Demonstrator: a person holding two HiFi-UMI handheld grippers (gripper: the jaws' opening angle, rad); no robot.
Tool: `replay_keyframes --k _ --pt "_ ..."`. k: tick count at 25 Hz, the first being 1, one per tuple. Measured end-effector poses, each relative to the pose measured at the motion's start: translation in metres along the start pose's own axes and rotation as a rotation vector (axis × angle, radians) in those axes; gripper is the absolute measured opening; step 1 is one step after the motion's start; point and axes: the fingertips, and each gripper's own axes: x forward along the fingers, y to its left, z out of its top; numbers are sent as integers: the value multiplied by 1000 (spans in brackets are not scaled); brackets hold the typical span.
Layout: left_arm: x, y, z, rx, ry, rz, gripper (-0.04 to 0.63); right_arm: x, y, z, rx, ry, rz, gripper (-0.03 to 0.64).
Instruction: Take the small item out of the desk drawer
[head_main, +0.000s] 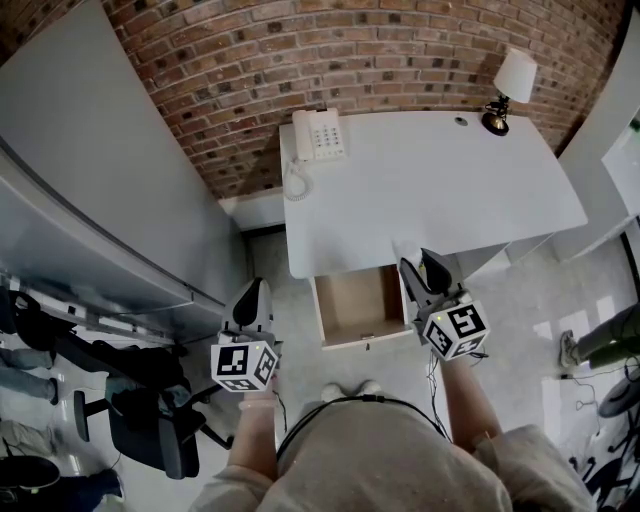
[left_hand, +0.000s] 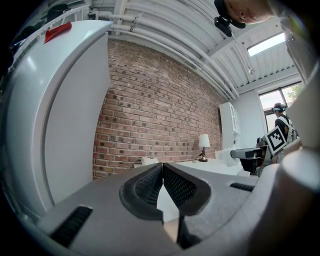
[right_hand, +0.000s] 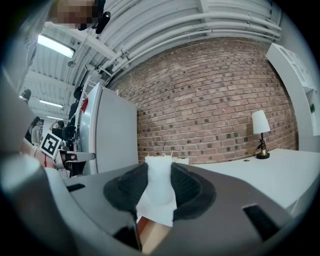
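Observation:
The white desk has its drawer pulled out toward me; the tan inside looks bare. My right gripper hovers level over the drawer's right edge. In the right gripper view its pads are shut on a small white item, whose top pokes up above them. My left gripper hangs left of the desk, away from the drawer. The left gripper view shows it shut with nothing between the pads.
A white telephone sits at the desk's back left corner, a small lamp at the back right. A tall grey cabinet stands left of the desk against the brick wall. An office chair is at lower left. Another person's leg shows far right.

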Motion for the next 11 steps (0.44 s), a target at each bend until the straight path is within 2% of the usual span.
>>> replay_keyframes --k 11 --pt "-2 -1 1 2 0 -3 6 -4 1 0 -2 3 -3 150"
